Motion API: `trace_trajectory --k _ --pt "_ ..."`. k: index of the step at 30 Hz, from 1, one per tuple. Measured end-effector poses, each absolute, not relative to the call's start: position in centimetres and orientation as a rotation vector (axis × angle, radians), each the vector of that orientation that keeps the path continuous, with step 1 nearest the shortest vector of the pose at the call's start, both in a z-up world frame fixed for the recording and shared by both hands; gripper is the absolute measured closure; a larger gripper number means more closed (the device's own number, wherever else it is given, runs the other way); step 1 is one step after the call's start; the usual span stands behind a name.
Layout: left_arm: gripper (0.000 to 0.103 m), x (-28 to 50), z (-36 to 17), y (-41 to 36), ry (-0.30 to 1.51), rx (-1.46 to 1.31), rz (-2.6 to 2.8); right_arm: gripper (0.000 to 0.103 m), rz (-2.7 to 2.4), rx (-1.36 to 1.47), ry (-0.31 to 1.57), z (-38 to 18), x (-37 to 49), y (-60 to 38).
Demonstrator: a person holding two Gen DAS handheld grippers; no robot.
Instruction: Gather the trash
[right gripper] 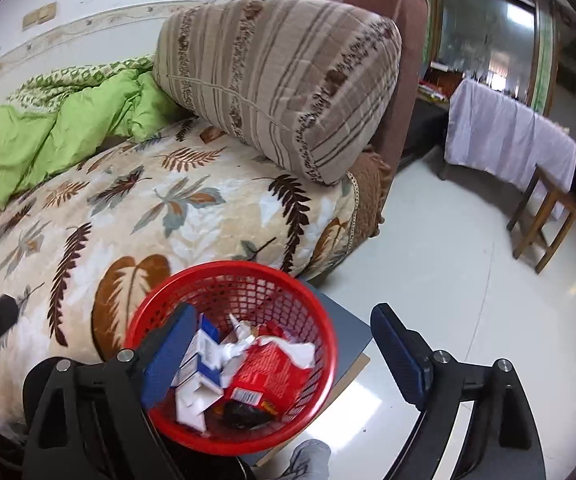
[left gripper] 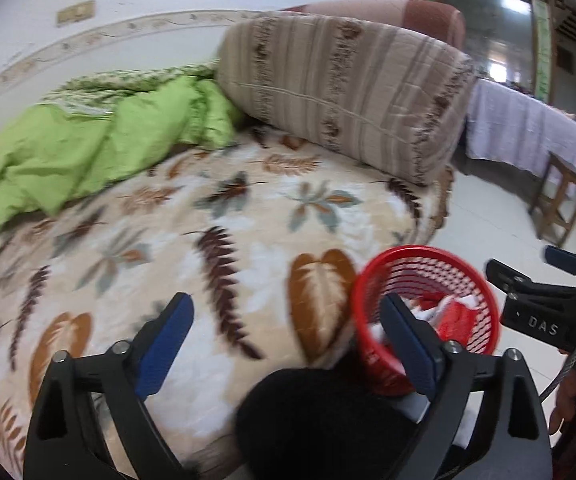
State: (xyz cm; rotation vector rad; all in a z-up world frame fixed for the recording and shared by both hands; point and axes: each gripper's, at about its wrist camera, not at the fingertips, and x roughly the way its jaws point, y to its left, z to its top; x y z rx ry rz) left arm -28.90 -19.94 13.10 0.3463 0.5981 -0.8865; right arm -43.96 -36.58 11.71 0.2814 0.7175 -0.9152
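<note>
Left-wrist view first: a crumpled green quilt point(left gripper: 80, 148) lay at the far left of the bed, glossy and puffed, and beside it spread the plush leaf-print blanket point(left gripper: 192, 232) — soft, thick-piled, with no litter showing on it. The left gripper point(left gripper: 288, 344) hung over that blanket with its blue-padded jaws spread wide and nothing between them. Further right leaned a striped, quilted cushion point(left gripper: 348, 88), and at the bed's corner stood the red basket point(left gripper: 428, 312), a round plastic mesh tub.

Right-wrist view: the same basket point(right gripper: 232, 356) sat on a flat grey board point(right gripper: 348, 332) just beside the bed, above a smooth pale tiled floor point(right gripper: 448, 260). Inside were the trash pieces — a blue-and-white carton point(right gripper: 202, 356), crumpled white paper point(right gripper: 240, 348), a red wrapper point(right gripper: 268, 368) and something dark at the bottom. The right gripper point(right gripper: 288, 360) hovered over the basket, released, gripping nothing.

Judging by the bare bedding and filled basket, collection looked nearly or wholly done; any litter left would lie out of view.
</note>
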Motion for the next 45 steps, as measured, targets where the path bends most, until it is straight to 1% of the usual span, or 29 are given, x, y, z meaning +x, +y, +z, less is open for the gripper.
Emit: trace_trajectory --k 1,7,45 --pt "0.006 -28.8 13.0 -19.2 0.587 0.352 -0.864 0.005 -0.936 0.265 0.725 11.6 -43.7 -36.0" --pt "0.003 -28.2 12.2 -17.5 0.554 0.407 -0.744 0.005 -0.933 0.155 0.758 11.6 -42.4 -33.7" --pt "0.003 -28.4 12.0 -17.4 0.571 0.408 -0.716 0.004 -0.903 0.176 0.781 11.1 -42.3 -33.4"
